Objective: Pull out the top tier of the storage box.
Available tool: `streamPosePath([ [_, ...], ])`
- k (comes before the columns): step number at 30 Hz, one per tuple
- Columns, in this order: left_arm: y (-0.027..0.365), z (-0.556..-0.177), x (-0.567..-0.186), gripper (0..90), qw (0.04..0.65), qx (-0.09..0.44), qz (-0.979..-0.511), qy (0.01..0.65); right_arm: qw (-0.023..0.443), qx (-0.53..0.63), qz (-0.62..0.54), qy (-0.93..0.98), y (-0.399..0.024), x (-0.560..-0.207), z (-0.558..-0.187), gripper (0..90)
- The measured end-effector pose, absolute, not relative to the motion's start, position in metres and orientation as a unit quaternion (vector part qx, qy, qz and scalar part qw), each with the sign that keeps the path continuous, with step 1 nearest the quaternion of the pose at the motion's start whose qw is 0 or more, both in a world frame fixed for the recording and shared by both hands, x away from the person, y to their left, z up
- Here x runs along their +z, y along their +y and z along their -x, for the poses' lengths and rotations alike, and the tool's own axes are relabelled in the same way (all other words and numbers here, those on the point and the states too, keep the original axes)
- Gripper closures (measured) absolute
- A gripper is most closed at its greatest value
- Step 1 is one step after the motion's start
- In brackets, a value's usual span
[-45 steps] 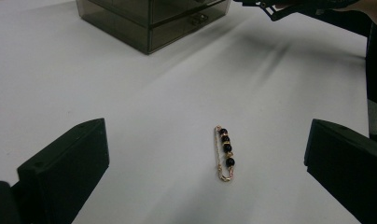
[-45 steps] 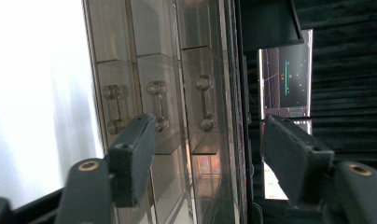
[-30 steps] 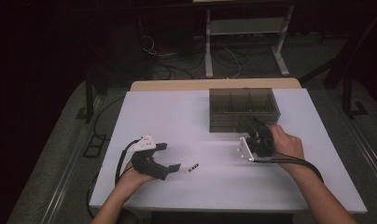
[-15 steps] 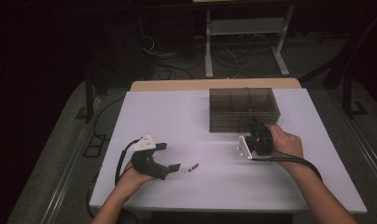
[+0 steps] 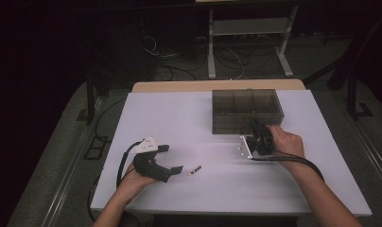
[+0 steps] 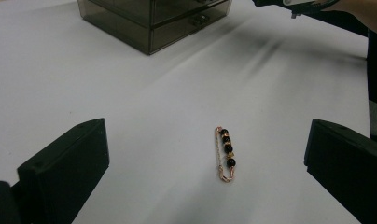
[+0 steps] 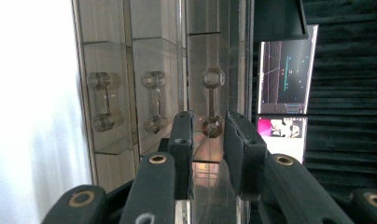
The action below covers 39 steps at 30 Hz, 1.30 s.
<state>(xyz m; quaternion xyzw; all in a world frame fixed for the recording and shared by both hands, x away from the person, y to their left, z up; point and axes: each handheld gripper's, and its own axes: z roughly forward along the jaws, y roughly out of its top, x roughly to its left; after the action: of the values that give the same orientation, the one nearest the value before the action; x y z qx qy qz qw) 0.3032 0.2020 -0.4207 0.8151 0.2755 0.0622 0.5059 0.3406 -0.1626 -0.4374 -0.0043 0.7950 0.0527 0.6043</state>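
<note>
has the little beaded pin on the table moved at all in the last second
No. In the high view the beaded pin lies at the same spot on the white table, just right of the left gripper and equally far from the smoked drawer box.

This looks like a lab or recording studio set up for handling trials. A bare white table (image 5: pixel 179 118) stands in a darkened room with black walls. Beyond the table from the jaws, loose cables (image 5: pixel 231 56) sprawl over grey carpet around a metal stand (image 5: pixel 248 33). Past the right jaws, lit monitor screens (image 7: pixel 284 79) glow against dark ribbed wall panels (image 7: pixel 350 93).
</note>
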Motion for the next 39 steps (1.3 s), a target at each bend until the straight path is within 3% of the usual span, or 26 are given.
streamPosePath([
  [8, 0.2020, -0.3032, -0.4207, 0.0, 0.506, 0.062, -0.815, 0.275, 0.614, 0.047, 0.007, 0.788, -0.1615, -0.4387, -0.3427, 77.3],
  [39, 0.2029, -0.3028, -0.4203, 0.0, 0.507, 0.064, -0.814, 0.276, 0.616, 0.039, 0.020, 0.786, -0.1617, -0.4387, -0.3338, 78.5],
])
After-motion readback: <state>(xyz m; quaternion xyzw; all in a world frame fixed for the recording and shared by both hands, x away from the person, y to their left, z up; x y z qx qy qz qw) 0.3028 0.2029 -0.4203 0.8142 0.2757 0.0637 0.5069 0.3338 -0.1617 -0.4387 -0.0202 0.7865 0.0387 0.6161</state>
